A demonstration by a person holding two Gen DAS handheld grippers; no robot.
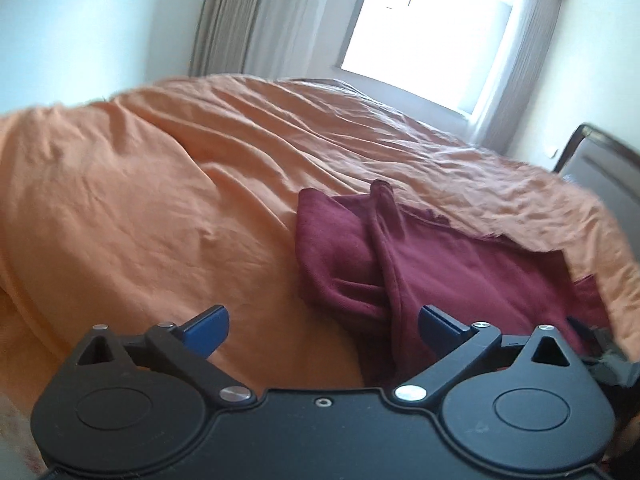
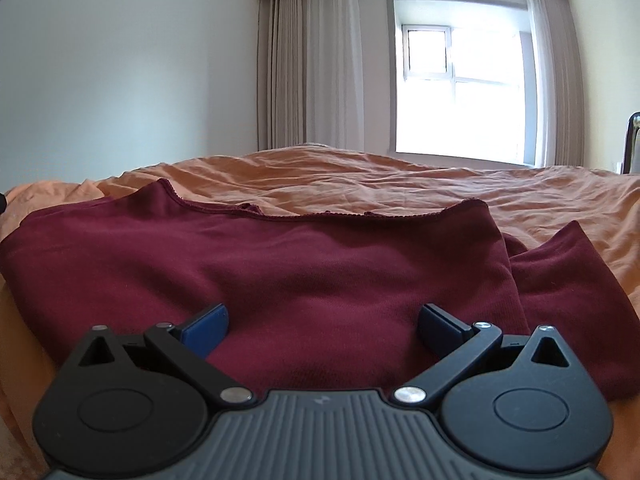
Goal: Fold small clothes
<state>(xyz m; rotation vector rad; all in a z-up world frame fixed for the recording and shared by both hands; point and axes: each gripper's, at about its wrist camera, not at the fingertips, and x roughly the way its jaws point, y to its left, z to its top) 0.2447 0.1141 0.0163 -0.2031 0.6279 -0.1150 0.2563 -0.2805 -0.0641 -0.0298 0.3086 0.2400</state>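
Left gripper (image 1: pixel 322 330) spread wide, nothing between the blue pads; right gripper (image 2: pixel 322 330) likewise wide apart and empty. Maroon garment (image 2: pixel 304 280) lying on the orange bedspread (image 1: pixel 140 200), near edge of the bed, partly bunched. In the left wrist view, seen from the garment's left end: a raised ridge of cloth running from far to near, tucked just beside the right pad (image 1: pixel 434 322), with a doubled-over flap to its left. In the right wrist view, seen square on: broad front panel between the fingers, scalloped hem along the far edge, a separate flap — sleeve or folded corner, cannot tell which — lying off to the right. Likely snags from here, as a judgement: pinching the ridge could catch two layers at once and drag the whole piece instead of one edge; soft knit on a rumpled cover could slide and carry the bedspread up with it; the uneven lie could give a crooked fold. Only the left view shows the ridge and how thick the bunching is at that end, plus a bit of a dark grey object at far right — unidentifiable. Only the right view shows the hem line and the flap on the right. Window (image 2: pixel 460 88) and curtains (image 2: pixel 308 68) beyond the bed.
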